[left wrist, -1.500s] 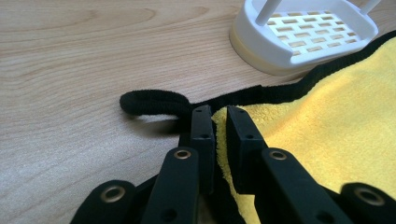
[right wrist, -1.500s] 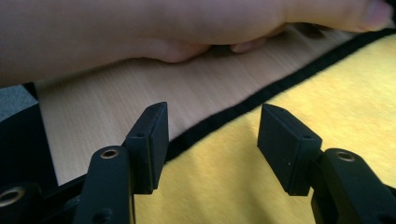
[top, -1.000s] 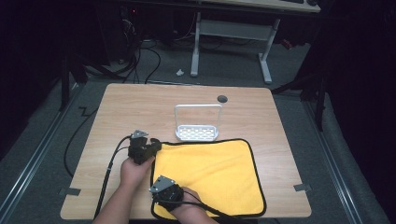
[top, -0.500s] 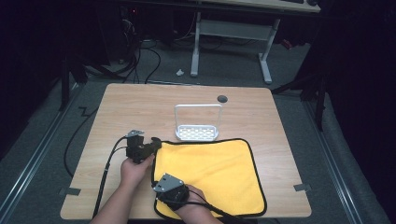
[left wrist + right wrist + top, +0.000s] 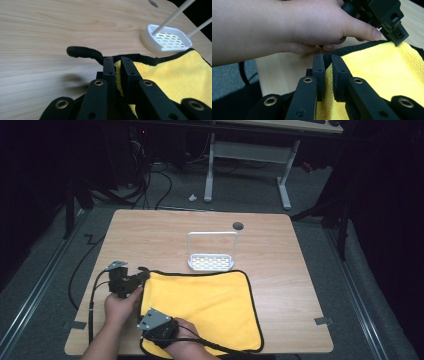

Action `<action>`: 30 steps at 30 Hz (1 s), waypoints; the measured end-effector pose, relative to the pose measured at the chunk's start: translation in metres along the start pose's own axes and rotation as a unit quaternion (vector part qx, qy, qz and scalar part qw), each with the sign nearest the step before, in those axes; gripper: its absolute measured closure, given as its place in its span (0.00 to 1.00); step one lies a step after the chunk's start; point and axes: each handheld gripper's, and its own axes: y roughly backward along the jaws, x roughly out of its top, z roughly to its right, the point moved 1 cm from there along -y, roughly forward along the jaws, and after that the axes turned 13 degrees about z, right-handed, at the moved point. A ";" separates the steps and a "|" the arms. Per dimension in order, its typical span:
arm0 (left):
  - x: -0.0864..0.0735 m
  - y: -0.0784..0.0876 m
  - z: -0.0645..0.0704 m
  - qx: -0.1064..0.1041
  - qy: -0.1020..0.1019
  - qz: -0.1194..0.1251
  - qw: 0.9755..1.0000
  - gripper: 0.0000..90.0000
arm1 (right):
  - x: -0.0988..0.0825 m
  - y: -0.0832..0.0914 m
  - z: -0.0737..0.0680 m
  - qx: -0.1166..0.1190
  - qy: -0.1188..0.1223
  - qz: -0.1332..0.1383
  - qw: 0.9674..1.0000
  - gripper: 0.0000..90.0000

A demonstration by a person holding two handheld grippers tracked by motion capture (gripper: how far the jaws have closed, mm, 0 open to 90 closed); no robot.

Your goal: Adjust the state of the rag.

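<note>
Lower left of the high view: left gripper (image 5: 142, 277) clamped on the far-left corner of the yellow cloth (image 5: 210, 307), that corner's black hem curling up off the wooden table (image 5: 165, 232). Just right and lower, near the bottom edge: right gripper (image 5: 150, 332) pinching the cloth's near-left edge. Centre and lower centre: cloth spread flat, long axis running left to right across the frame, near edge at the table's front. Above it, white rack (image 5: 211, 262) touching the far hem.
</note>
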 end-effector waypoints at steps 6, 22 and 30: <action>0.014 0.014 -0.001 0.007 0.006 0.019 1.000 0.92 | 0.018 0.002 -0.004 -0.004 0.008 0.021 1.000 0.92; 0.003 -0.054 0.109 -0.019 -0.037 0.020 0.999 0.92 | -0.030 0.107 0.050 -0.093 -0.009 0.015 0.996 0.92; -0.009 -0.082 0.144 -0.032 -0.041 0.014 0.999 0.91 | -0.064 0.144 0.072 -0.121 -0.039 0.010 0.992 0.92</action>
